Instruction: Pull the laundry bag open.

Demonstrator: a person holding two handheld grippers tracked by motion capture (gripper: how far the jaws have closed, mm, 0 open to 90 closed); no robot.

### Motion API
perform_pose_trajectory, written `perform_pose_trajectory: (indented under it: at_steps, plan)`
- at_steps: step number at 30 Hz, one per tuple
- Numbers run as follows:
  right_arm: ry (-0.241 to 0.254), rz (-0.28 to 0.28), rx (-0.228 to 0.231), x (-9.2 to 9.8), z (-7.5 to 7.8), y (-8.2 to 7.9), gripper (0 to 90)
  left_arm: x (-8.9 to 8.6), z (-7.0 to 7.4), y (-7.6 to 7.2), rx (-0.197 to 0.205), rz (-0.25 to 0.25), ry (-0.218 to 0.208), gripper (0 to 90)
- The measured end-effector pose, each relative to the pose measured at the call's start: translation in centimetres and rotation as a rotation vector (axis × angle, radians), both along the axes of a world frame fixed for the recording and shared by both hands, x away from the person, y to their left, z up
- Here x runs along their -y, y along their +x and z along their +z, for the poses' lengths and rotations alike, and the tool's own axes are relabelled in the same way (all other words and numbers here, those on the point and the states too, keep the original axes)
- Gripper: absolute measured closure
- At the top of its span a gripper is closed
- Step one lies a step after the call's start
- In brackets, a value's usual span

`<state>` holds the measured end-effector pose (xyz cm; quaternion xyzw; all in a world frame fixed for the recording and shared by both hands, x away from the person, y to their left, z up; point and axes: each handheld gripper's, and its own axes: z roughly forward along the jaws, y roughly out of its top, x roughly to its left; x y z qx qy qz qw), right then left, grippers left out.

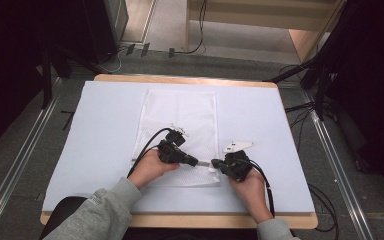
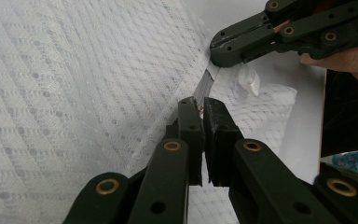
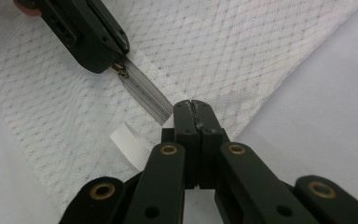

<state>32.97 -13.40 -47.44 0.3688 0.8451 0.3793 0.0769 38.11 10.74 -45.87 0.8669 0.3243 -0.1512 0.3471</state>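
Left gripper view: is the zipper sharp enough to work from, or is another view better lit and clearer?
Left gripper view: mesh bag sharp, zipper slightly soft, own claw dark and blurred up close. Right gripper view: evenly lit, zipper teeth and pull crisp, no glare. High view: table bright, surroundings nearly black, zipper too small to read.

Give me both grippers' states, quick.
Left gripper: shut on the zipper pull of the mesh bag.
Right gripper: shut on the zipper tape end.
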Motion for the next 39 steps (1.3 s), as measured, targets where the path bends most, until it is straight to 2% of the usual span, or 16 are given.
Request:
perform_pose_trajectory:
  at_steps: [2, 5, 10, 20, 21, 39]
  plan:
    - [0.002, 0.001, 0.001, 0.0, 0.0, 0.0, 90.0, -0.2, 0.0, 0.1, -0.016, 0.003, -0.007, 87.8]
    - [0.005, -0.001, 0.0, 0.1, 0.0, 0.0, 90.0, -0.6, 0.1, 0.2, -0.019, 0.008, -0.009, 87.8]
    - [0.005, -0.001, -0.001, 0.1, 0.0, 0.0, 90.0, -0.6, 0.2, 0.1, -0.009, -0.001, 0.004, 87.8]
    - [0.007, -0.001, 0.001, 0.1, -0.1, 0.0, 90.0, -1.3, 0.5, 0.0, -0.022, 0.004, 0.001, 87.8]
    - [0.007, 0.0, 0.004, 0.1, -0.1, 0.0, 90.0, -1.4, 0.6, 0.0, -0.017, -0.001, 0.012, 87.8]
    - [0.01, -0.004, 0.002, 0.1, -0.1, -0.1, 90.0, -2.7, 1.0, 0.0, -0.017, 0.003, 0.011, 87.8]
